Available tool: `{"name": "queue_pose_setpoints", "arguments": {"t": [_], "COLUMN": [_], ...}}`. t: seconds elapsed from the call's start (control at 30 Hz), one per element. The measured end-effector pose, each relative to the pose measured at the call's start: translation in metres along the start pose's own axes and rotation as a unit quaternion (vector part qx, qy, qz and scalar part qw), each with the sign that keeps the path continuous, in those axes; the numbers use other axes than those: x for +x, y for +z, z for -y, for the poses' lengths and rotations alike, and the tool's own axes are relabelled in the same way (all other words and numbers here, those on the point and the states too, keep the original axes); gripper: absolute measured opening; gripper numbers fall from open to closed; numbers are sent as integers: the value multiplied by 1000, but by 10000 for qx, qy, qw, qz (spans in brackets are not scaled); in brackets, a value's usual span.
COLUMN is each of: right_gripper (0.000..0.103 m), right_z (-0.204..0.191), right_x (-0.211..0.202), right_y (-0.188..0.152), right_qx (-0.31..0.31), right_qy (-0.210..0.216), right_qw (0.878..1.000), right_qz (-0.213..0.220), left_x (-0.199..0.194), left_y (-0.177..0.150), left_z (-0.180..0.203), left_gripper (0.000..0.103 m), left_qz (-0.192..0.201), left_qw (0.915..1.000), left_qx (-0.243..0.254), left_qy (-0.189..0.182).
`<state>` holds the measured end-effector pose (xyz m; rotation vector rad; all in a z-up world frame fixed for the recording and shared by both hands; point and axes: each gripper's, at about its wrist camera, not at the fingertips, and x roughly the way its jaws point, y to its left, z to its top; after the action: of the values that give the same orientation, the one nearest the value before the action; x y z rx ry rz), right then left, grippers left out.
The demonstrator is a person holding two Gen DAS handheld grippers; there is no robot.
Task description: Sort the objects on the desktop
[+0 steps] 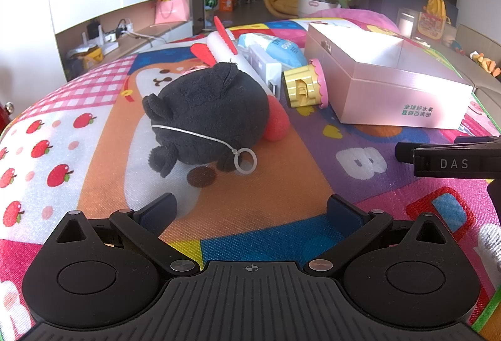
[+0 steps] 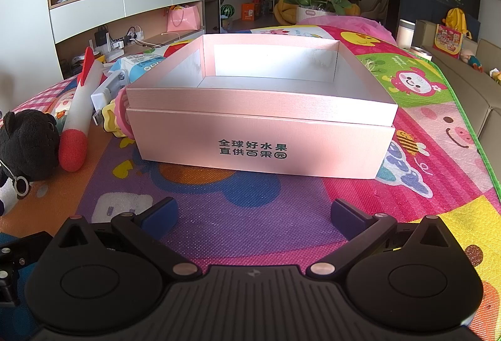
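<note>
Several loose things crowd the left side of the pink box (image 2: 260,134), tight together: black plush toy (image 1: 206,112), foam rocket (image 1: 228,59), blue-and-white packet (image 1: 275,47), a white plastic piece, gold-and-pink toy (image 1: 305,87) touching the box wall. All sit on a colourful play mat (image 1: 281,184) over the tabletop.

Risks, as judged:
- Plush is soft and round; a shallow pinch could slip off. Its cord and ring (image 1: 245,161) may snag a finger.
- Lifting the plush could drag the rocket, whose red nose lies against it.
- Both grippers close together; the right one's tip shows at the edge of the left view, so a collision is possible.

Left gripper (image 1: 250,209): fingers spread wide, holding nothing, short of the plush.
Right gripper (image 2: 253,212): fingers spread wide, nothing between them, facing the box, which looks empty.
</note>
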<state>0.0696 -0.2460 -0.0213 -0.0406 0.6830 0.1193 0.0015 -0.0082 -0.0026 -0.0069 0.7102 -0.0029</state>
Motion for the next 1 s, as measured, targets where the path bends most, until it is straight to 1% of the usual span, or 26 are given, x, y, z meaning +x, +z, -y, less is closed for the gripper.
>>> {"name": "queue_pose_setpoints", "arguments": {"t": [1.0], "right_gripper": [103], "right_z": [1], "right_x": [0], "right_y": [0], "right_qx": [0], "right_qy": [2], "right_qw": [10000], "right_qz": [0], "left_x": [-2], "left_y": [-2], "left_z": [-1], "left_gripper": [103], "left_qz": [2], "left_qw": [10000], "left_qx": [6], "left_qy": [2]}}
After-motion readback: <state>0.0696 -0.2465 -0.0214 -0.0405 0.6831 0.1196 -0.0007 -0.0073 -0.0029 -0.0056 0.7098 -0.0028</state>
